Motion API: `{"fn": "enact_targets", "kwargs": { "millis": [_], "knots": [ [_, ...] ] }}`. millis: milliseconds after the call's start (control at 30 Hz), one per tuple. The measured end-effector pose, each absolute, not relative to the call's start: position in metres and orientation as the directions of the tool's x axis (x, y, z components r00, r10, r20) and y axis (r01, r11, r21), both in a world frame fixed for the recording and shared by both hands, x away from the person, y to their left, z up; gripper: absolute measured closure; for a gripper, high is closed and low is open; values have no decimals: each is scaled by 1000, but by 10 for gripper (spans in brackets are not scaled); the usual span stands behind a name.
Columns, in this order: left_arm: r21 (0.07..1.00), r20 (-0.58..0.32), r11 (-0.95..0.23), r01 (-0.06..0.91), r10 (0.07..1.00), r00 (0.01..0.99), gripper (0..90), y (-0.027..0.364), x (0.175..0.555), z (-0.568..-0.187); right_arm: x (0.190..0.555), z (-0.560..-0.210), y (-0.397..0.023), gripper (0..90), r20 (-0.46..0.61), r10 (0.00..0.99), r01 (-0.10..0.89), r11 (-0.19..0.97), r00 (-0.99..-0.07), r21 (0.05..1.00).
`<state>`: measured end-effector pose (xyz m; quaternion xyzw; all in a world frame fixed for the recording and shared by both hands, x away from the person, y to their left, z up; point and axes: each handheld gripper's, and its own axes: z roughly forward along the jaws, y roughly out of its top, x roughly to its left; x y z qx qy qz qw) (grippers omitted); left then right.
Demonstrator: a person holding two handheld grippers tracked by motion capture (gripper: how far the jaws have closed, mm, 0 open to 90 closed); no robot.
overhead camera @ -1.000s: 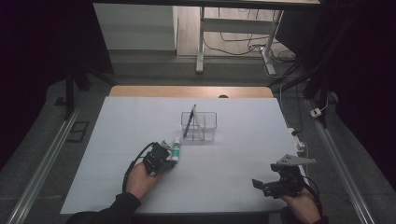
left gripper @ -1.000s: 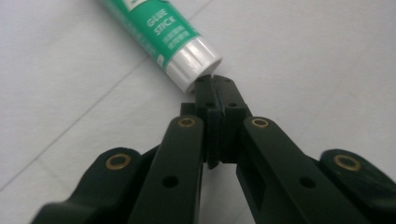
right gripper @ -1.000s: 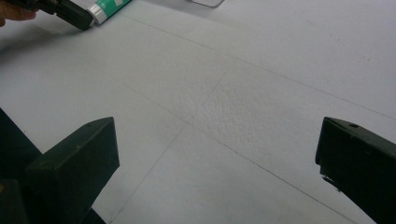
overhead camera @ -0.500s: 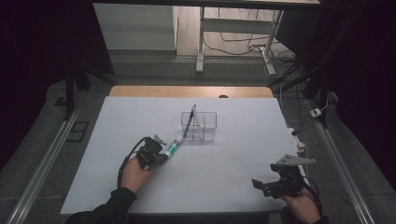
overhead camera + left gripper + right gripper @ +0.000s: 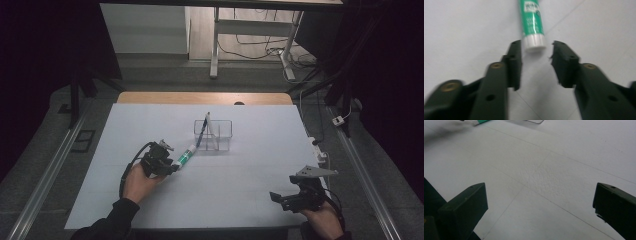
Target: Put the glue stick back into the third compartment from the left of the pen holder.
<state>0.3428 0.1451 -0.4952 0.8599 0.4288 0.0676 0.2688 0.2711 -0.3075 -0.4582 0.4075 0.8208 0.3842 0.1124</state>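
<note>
You have a table point(image 5: 125, 150) covered in white before you. A green and white tube point(image 5: 186, 156) lies flat on it, and just beyond it stands a clear organizer point(image 5: 222, 131) holding two pens upright.

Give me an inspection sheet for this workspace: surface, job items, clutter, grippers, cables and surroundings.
Surface: white table, wooden far edge.
Job's things: green glue stick lying flat beside the clear organizer, which holds pens.
Clutter: nothing seen.
Grippers: left gripper has just been opening, white cap end between its jaws, pads not pressing; right gripper open over bare table.
Cables: black cable at left gripper; floor cables beyond.
Surroundings: dark, desk legs behind.
</note>
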Motion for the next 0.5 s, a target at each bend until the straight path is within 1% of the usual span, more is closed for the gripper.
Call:
{"fn": "enact_targets", "kwargs": {
  "millis": [67, 133, 300, 400, 500],
  "knots": [
    [523, -120, -482, 702, 774, 621, 489, 147, 348, -493, 271, -458, -307, 0, 130, 756, 584, 372, -642, 721],
    [535, -129, -479, 696, 768, 628, 395, 147, 353, -491, 271, -458, -307, 0, 130, 755, 585, 373, -642, 720],
    [536, -139, -480, 695, 761, 633, 222, 138, 369, -487, 272, -459, -307, 0, 134, 753, 585, 372, -644, 720],
    [536, -167, -476, 697, 750, 640, 170, 131, 381, -488, 272, -459, -308, 0, 135, 753, 585, 370, -644, 722],
    [529, -187, -477, 702, 741, 645, 67, 125, 391, -490, 272, -459, -308, 0, 137, 752, 585, 369, -644, 722]
  ]
}}
